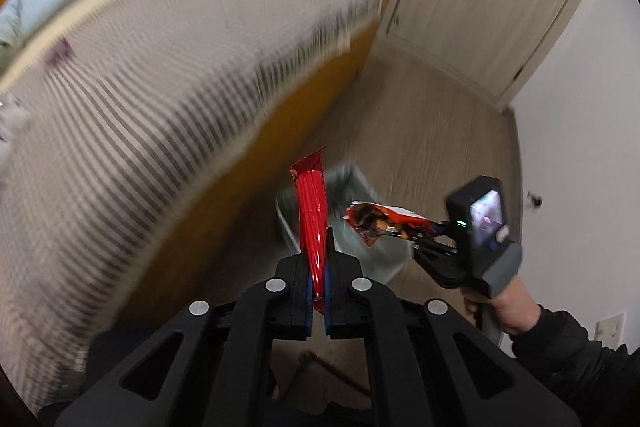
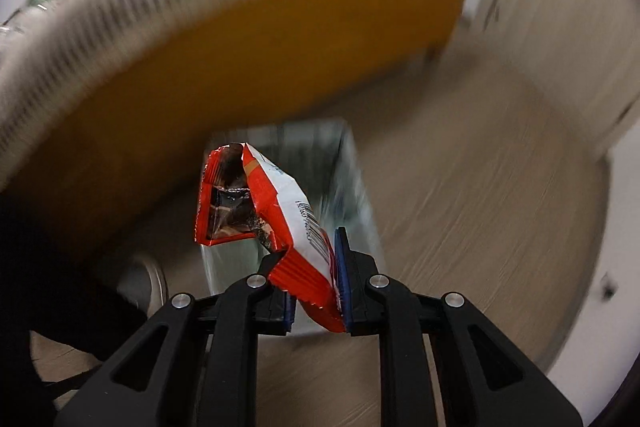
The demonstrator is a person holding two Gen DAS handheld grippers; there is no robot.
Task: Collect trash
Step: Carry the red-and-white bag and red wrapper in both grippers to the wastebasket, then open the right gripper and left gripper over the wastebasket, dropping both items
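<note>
Left gripper [image 1: 319, 263]: pinches red wrapper [image 1: 311, 215]. Right gripper [image 2: 316, 267]: pinches torn snack bag [image 2: 264, 211]. Both held above pale bin [image 2: 352, 187] beside bed [image 1: 160, 87]. Pickup apparently complete; drop outstanding.

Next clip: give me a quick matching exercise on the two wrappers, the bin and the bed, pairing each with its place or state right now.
Things:
1. red wrapper
2. torn orange wrapper
3. bin
4. bed

Places or states:
A. on the floor beside the bed, below both grippers
B. held in the right gripper
C. covered with a striped blanket
D. held in the left gripper

Pairs: 1-D, 2-B, 3-A, 4-C
</note>
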